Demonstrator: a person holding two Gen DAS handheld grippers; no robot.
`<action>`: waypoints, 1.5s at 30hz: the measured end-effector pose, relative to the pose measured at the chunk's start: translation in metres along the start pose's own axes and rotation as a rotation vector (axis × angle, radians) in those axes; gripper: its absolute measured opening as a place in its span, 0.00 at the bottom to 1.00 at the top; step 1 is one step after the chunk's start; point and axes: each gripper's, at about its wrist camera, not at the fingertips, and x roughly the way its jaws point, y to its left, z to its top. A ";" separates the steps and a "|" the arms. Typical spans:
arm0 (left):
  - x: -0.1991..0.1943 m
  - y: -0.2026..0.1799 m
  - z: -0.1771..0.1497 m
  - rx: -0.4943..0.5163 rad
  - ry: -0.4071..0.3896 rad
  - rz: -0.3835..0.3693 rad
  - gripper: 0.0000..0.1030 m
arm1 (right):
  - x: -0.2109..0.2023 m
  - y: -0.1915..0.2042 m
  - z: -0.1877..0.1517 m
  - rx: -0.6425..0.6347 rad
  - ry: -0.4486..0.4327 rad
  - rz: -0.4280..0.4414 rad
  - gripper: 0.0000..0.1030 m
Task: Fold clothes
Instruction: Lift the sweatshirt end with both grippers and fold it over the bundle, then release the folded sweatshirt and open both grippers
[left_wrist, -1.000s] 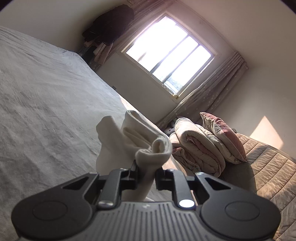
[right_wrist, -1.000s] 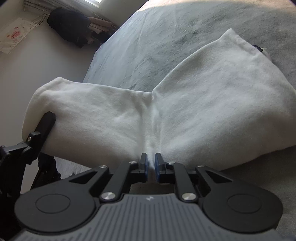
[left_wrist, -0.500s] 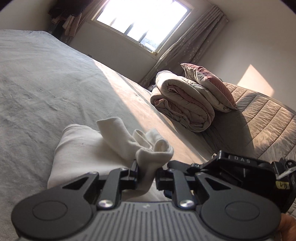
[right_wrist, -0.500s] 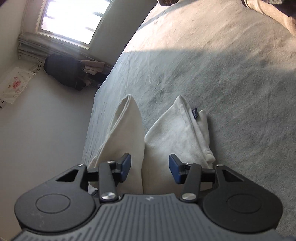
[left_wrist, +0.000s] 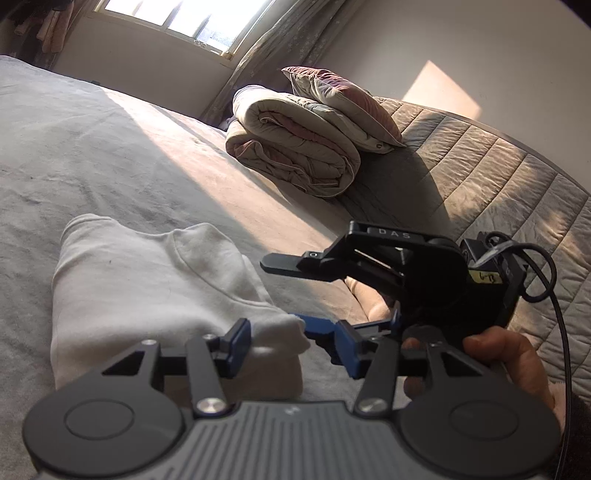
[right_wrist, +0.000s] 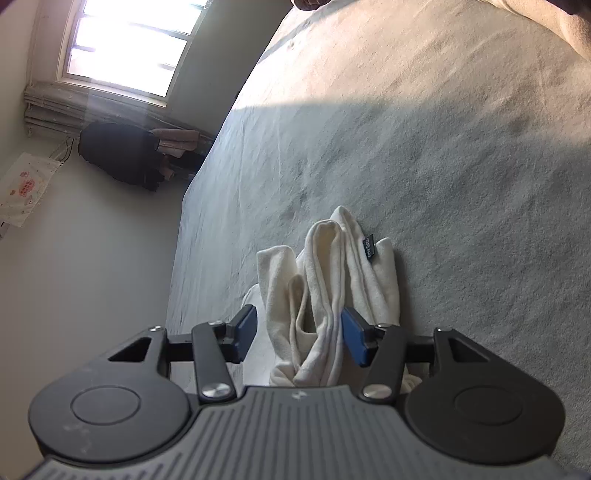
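Note:
A white garment (left_wrist: 147, 295) lies folded on the grey bed sheet (left_wrist: 110, 147). In the left wrist view my left gripper (left_wrist: 293, 345) is open, its blue pads on either side of the garment's near corner without pinching it. A hand (left_wrist: 509, 354) holds my right gripper (left_wrist: 295, 295) just to the right, jaws spread at the garment's edge. In the right wrist view the garment (right_wrist: 332, 277) shows as stacked folds with a small dark label (right_wrist: 368, 248). My right gripper (right_wrist: 300, 332) is open there, with the folds lying loose between its pads.
A rolled quilt (left_wrist: 295, 158) and a pillow (left_wrist: 343, 96) rest against the quilted headboard (left_wrist: 480, 166) at the back right. Dark clothes (right_wrist: 122, 155) hang by the window wall beyond the bed's edge. The sheet (right_wrist: 443, 166) spreads wide around the garment.
My left gripper has opened and let go of the white cloth, which now lies flat and folded. The right gripper opened earlier, has spread wider and moved in beside the left one.

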 end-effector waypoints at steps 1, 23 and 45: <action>-0.004 0.002 0.000 -0.007 -0.001 -0.003 0.50 | 0.001 0.000 0.000 -0.005 -0.001 -0.005 0.54; -0.045 0.071 0.009 -0.150 -0.083 0.160 0.28 | 0.017 0.035 0.009 -0.355 -0.061 -0.118 0.18; -0.036 0.043 -0.015 0.042 -0.007 0.278 0.28 | -0.011 0.036 -0.027 -0.530 -0.067 -0.247 0.38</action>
